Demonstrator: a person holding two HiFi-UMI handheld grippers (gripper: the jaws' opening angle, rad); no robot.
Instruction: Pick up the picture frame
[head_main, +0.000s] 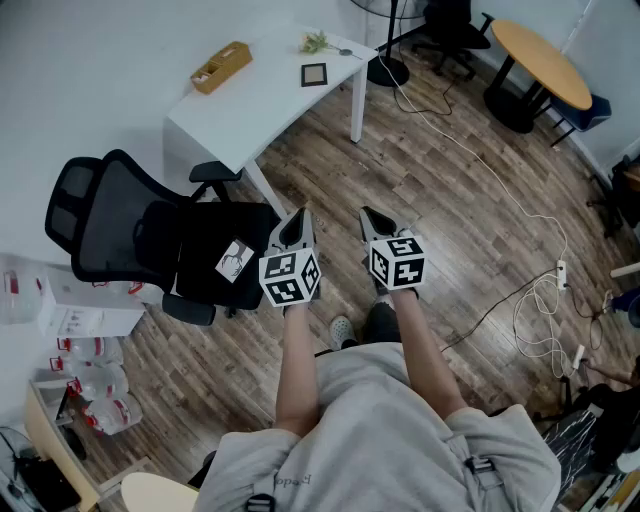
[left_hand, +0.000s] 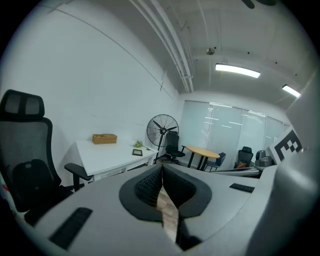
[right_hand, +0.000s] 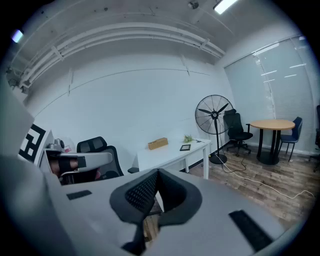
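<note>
The person holds both arms out in front, side by side. The left gripper (head_main: 298, 222) sits at the end of the bare left forearm (head_main: 298, 360). The right gripper (head_main: 372, 218) sits at the end of the bare right forearm (head_main: 425, 345). The two grippers are near each other but do not touch. Both point forward and tip a little down. Each gripper's jaws are pressed together, with nothing between them.

The left tongs (left_hand: 162, 169) are pressed together (tips touching); the picture frame (left_hand: 137, 152) lies well ahead on the white table (left_hand: 102, 159).
</note>
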